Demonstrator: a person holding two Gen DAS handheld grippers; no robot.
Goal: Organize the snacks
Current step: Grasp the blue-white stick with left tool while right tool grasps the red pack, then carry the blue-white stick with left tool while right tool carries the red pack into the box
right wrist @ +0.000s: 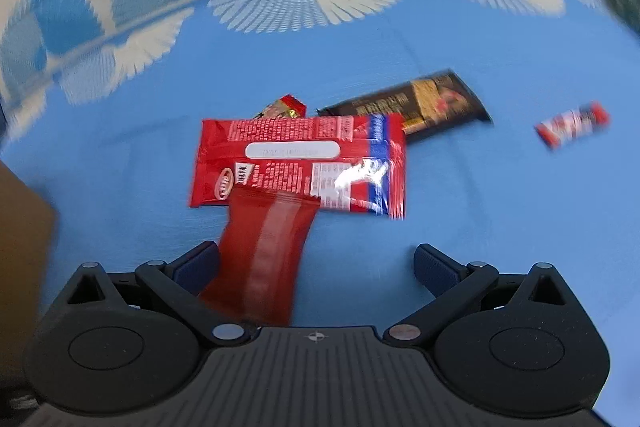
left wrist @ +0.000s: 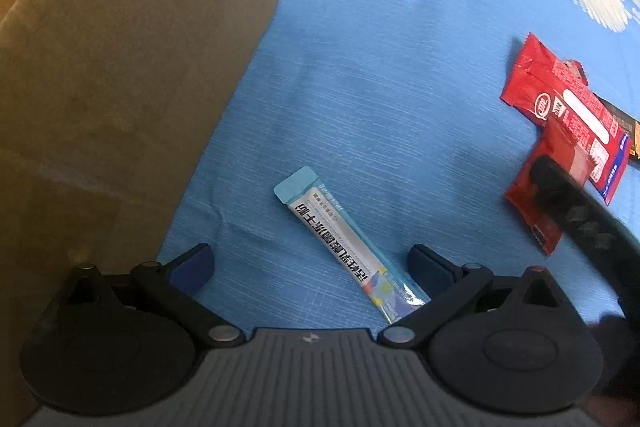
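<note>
1. Snacks: a slim blue stick sachet (left wrist: 352,251) lies flat on the blue cloth (left wrist: 380,67), its lower end running under my left tool (left wrist: 310,267). A plain red packet (right wrist: 264,255) lies between the fingers of my right tool (right wrist: 316,267), its far end overlapping a larger printed red packet (right wrist: 300,163). Behind that sit a black bar (right wrist: 436,103) and a small gold-red sweet (right wrist: 284,107); a small red-white sweet (right wrist: 572,125) lies well apart to the right.
2. Tools: both stand wide and grip nothing.
3. Step, as I judge it: picking up, ahead of transfer to the cardboard box (left wrist: 120,107).
4. Next move: close the right tool on the plain red packet, which sits off-centre against the left finger; I would centre first. The overlap may drag the printed packet.
5. Room: the box wall rises just beside the left tool. The cloth between sachet and red packets is open. The right view is blurred.
</note>
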